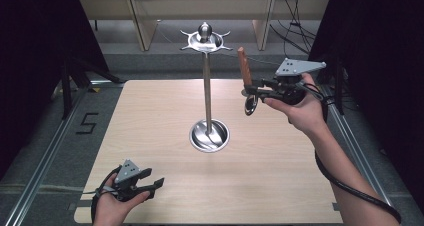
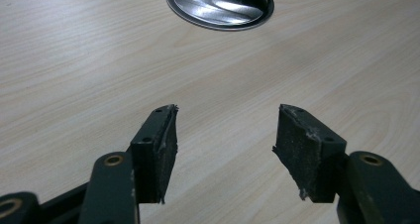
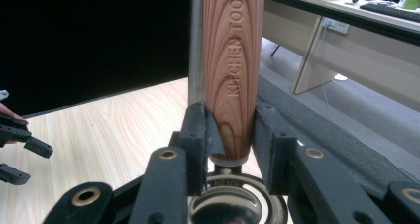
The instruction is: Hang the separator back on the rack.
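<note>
A tall metal utensil stand (image 1: 207, 91) rises mid-table from a round steel base (image 1: 209, 135), with hooks around its top (image 1: 205, 38). My right gripper (image 1: 253, 89) is raised to the stand's right, shut on a kitchen tool with a wooden handle (image 1: 243, 66) pointing up and a metal head (image 1: 250, 105) hanging below. The right gripper view has the jaws clamped on the handle (image 3: 230, 70), stamped "KITCHEN TOOL", with the stand's pole (image 3: 196, 45) just behind. My left gripper (image 1: 152, 182) rests low at the near left, open and empty (image 2: 225, 135), facing the base (image 2: 220, 5).
The wooden table (image 1: 270, 176) is bordered by metal rails (image 1: 42, 161) on the left and right. Behind it are desk legs and cables (image 1: 295, 26) on the floor. The left gripper's fingers (image 3: 20, 144) appear far left in the right gripper view.
</note>
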`<state>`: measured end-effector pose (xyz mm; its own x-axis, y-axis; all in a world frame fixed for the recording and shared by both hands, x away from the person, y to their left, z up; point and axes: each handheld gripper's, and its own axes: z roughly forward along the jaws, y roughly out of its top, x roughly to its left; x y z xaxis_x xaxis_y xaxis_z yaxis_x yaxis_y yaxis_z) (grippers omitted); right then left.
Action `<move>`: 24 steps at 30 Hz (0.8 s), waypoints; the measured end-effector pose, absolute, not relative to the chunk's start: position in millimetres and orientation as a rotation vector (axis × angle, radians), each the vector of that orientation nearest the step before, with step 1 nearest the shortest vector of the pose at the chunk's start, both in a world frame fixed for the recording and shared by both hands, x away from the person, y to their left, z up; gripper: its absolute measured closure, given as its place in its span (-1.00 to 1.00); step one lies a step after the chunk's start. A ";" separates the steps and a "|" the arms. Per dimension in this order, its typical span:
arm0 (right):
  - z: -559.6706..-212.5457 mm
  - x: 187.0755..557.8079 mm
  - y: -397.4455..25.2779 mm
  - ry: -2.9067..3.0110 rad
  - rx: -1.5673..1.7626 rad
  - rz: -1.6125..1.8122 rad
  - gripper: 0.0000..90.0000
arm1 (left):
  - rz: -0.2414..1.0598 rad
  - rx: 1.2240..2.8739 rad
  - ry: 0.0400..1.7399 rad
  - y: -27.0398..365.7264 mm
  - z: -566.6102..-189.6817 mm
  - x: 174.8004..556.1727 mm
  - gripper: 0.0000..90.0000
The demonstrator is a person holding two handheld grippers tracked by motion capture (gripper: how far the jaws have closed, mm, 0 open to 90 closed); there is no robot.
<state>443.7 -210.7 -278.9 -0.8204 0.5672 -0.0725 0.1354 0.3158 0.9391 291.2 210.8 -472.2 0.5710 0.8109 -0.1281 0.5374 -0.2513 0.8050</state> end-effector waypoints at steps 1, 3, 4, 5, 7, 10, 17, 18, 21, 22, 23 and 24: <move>-278.3 443.8 -210.2 2.202 0.625 1.512 0.55 | 0.393 1.938 1.082 211.2 -472.2 291.5 -0.10; -276.3 444.7 -210.4 2.216 0.621 1.512 0.55 | 0.396 1.933 1.084 210.8 -472.2 291.2 -0.10; -275.1 445.8 -211.0 2.214 0.607 1.506 0.55 | 0.396 1.937 1.082 211.2 -472.2 291.4 -0.10; -274.7 445.9 -210.5 2.216 0.614 1.513 0.55 | 0.396 1.936 1.084 211.1 -472.2 291.4 -0.10; -274.0 447.0 -209.8 2.203 0.614 1.510 0.55 | 0.389 1.934 1.088 211.0 -472.4 291.3 -0.10; -271.9 447.6 -210.1 2.226 0.608 1.510 0.55 | 0.390 1.931 1.087 210.5 -472.3 291.2 -0.10; -271.5 448.5 -206.6 2.226 0.605 1.508 0.55 | 0.391 1.939 1.084 211.0 -472.4 291.4 -0.10; -271.9 448.1 -205.7 2.233 0.616 1.511 0.55 | 0.392 1.940 1.083 211.1 -472.4 291.4 -0.10; -271.7 450.2 -204.2 2.238 0.599 1.512 0.55 | 0.396 1.938 1.082 211.2 -472.2 291.4 -0.10; -271.4 449.6 -203.5 2.242 0.613 1.513 0.55 | 0.390 1.935 1.086 211.0 -472.4 291.3 -0.10; -270.9 450.7 -203.0 2.245 0.597 1.509 0.55 | 0.389 1.934 1.087 210.9 -472.5 291.3 -0.10; -270.5 450.9 -202.8 2.247 0.597 1.501 0.55 | 0.392 1.942 1.083 211.4 -472.4 291.5 -0.10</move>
<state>450.9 -202.8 -270.5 -0.8410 0.5364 -0.0708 0.1401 0.3422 0.9291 291.5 211.4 -472.4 0.5749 0.8083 -0.1268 0.5397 -0.2582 0.8013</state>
